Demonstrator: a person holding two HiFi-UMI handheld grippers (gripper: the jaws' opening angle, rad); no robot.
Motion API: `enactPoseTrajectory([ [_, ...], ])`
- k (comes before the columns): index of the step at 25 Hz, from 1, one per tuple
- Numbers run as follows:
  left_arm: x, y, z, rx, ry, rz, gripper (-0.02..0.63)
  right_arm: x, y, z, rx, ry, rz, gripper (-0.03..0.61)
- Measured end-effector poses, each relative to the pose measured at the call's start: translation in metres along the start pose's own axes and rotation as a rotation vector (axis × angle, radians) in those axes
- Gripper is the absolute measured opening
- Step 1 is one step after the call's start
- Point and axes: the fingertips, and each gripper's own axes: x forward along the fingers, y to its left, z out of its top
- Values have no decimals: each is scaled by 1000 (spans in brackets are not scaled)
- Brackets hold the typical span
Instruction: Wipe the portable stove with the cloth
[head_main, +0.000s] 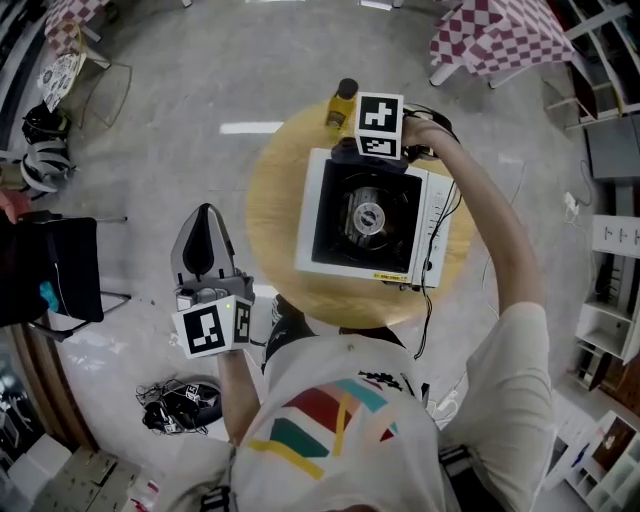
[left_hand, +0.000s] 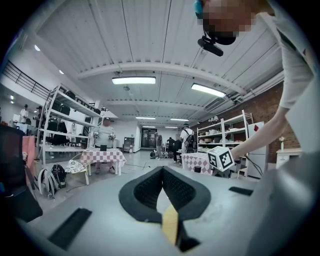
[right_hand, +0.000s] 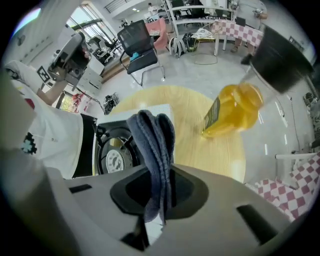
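Cloth held at the stove's far edge

Only the right gripper view shows the right gripper (right_hand: 157, 192) clamped on the folded grey cloth (right_hand: 154, 145) over the stove (head_main: 308, 215). A yellow bottle (right_hand: 231, 111) stands just beyond on the round table (head_main: 272, 205). The left gripper (left_hand: 161, 186), jaws together and empty, is off the table.

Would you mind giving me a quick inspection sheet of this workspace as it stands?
Surface: round wooden table, no spills seen.
Job's things: white portable stove, mid-table; dark blue-grey cloth, pinched in right gripper at stove's far edge.
Clutter: yellow bottle with black cap, at table's far edge.
Grippers: right gripper shut on cloth; left gripper shut, empty, off the table's left side.
Cables: black cable along stove's right side, dropping over table edge.
Surroundings: black chair, checked-cloth tables, shelving.
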Motion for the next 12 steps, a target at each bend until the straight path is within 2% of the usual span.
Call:
enactPoseTrajectory([
  [12,19,-63,-3,34,9,-90,5,3,3,-113,93,8,-20,34],
])
